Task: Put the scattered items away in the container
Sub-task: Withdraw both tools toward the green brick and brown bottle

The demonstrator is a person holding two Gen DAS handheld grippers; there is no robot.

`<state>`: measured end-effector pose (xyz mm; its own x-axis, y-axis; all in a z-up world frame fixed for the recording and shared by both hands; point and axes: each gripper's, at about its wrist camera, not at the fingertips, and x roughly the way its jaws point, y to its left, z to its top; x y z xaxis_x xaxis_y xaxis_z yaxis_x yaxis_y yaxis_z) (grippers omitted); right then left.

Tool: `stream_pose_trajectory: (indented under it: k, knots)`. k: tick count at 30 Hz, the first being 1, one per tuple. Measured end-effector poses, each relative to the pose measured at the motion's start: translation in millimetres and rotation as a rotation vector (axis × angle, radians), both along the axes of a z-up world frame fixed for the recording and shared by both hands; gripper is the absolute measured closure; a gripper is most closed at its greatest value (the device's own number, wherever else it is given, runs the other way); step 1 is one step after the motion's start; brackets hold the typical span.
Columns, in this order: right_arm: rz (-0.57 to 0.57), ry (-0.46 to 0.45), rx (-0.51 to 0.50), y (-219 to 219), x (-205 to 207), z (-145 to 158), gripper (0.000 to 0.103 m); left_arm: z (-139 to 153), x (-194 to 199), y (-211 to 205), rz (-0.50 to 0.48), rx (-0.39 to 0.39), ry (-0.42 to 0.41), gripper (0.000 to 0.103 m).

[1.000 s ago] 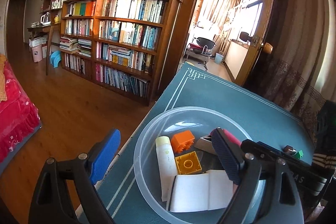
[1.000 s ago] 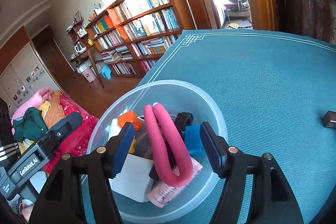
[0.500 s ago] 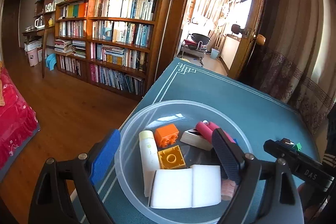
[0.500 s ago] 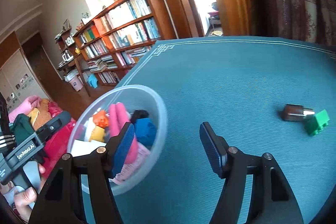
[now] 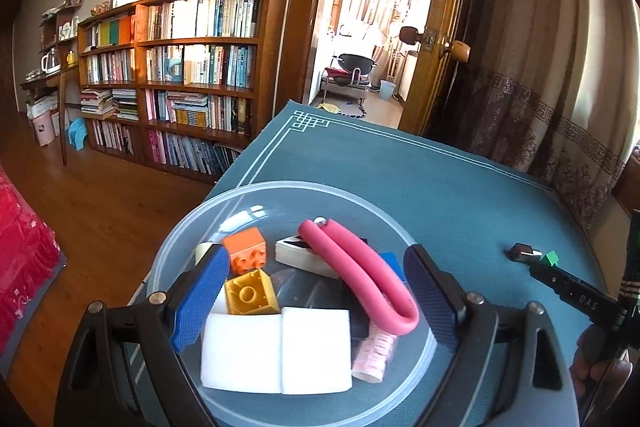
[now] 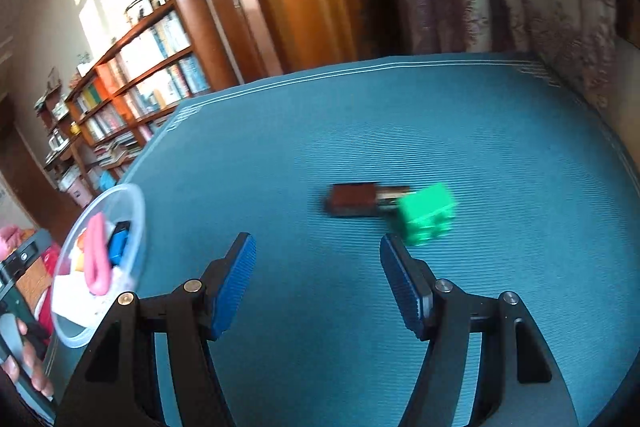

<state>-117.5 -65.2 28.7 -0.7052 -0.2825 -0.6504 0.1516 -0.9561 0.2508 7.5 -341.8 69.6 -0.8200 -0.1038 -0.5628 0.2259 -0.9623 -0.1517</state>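
I'm looking across a teal cloth-covered table [image 6: 500, 307] with a white border pattern, a tall wooden bookcase [image 5: 180, 75] beyond it and an open wooden door [image 5: 436, 27] beside patterned curtains. On the table's near-left part sits the clear round plastic bowl [image 5: 192, 227], and my left gripper [image 5: 316, 291] hovers right over it, blue pads spread wide, nothing between them. Inside the bowl, biggest first: a white folded foam block [image 5: 276, 351] at the near side, a pink bent foam tube [image 5: 360, 275] lying across the right half, a pale pink ribbed roll [image 5: 376, 351] under its bend, a white flat card-like piece [image 5: 296, 255] towards the back, a yellow toy brick [image 5: 250, 293] touching an orange toy brick [image 5: 246, 255], and a blue piece [image 5: 390, 261] mostly hidden behind the tube. My right gripper [image 6: 316, 279] is well apart from the bowl, fingers wide apart and empty, pointing at two things out on the cloth: a small brown block with a metal end [image 6: 354, 200], and a green toy brick [image 6: 426, 213] touching that end.
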Motion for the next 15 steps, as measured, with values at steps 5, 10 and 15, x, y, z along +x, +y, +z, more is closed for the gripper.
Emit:
stream_pose_trajectory:
  k: [5,10,15]
  knots:
    - [-0.084,0.000,0.002,34.2,-8.7,-2.9,0.035,0.6,-7.2,19.6,-0.040,-0.020,-0.008,0.011]
    - [-0.106,-0.006,-0.004,49.4,-16.3,-8.7,0.035,-0.2,-14.8,36.0,-0.070,-0.034,-0.020,0.012]
    - [-0.110,-0.018,-0.015,55.9,-25.3,-16.2,0.035,-1.3,-20.8,52.4,-0.099,-0.053,-0.032,0.011]
